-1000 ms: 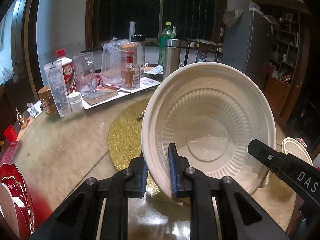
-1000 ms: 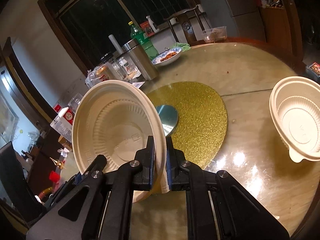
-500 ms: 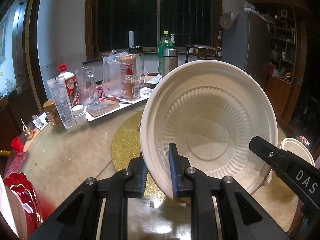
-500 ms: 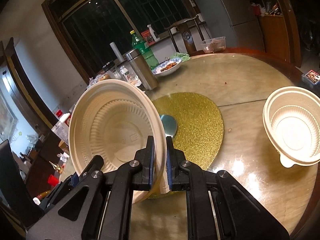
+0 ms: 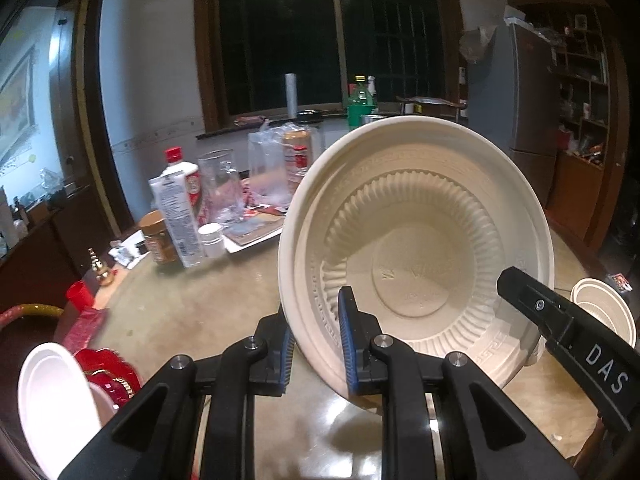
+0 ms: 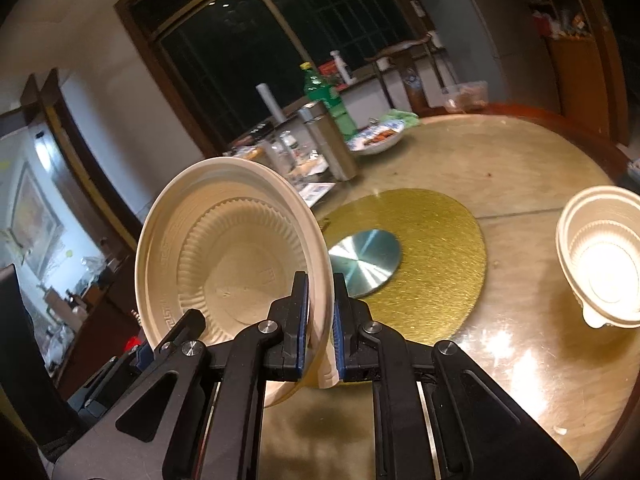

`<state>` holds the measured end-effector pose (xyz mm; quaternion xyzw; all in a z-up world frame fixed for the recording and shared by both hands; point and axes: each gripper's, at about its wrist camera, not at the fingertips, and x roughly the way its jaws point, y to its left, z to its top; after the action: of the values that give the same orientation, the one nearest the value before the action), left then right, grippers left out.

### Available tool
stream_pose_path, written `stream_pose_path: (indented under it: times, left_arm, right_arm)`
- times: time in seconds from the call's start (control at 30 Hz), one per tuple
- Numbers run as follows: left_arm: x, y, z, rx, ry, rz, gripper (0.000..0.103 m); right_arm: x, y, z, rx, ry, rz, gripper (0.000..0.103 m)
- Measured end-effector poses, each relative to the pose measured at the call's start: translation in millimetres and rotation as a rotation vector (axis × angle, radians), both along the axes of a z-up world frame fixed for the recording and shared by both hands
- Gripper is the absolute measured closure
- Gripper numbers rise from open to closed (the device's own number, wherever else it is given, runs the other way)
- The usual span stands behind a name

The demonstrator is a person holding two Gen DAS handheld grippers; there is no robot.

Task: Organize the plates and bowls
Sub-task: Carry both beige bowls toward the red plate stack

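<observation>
Left tongs (image 5: 316, 340) and right tongs (image 6: 320, 320) both clenched on opposite rims of one cream bowl (image 5: 416, 248), tipped on edge above tabletop (image 6: 520, 168); second bowl (image 6: 604, 268) well apart.

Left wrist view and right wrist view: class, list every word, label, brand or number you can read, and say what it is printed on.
"DAS" – white letters on the black right gripper arm at the right edge of the left wrist view; the rest is cut off.
Embossed marks in the cream bowl base: too faint to read.
Labels on the white carton, brown jar and red-capped bottle: too blurred.
Right wrist view: nothing readable.
</observation>
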<state>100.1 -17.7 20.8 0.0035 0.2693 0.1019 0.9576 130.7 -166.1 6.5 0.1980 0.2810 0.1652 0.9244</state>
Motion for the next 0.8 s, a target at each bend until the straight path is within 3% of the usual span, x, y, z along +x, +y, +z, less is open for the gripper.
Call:
stream_pose_path:
  times: [0.33,0.6,0.8]
  left_arm:
    - [-36.2,40.3,9.5,-0.049,-0.003,0.054,0.083]
    - [-80.6,94.0,17.1,-0.087,-0.035,0.144,0.083]
    - [-113.1,135.0,10.0,-0.107,-0.015,0.213,0.081]
  right_arm:
    - [-23.1,33.9,12.0,-0.011,-0.001,0.093,0.092]
    - [-38.6,88.6,23.8,-0.023,0.007,0.269,0.092]
    - [-50.4,137.2,20.6,-0.040,0.051,0.427,0.093]
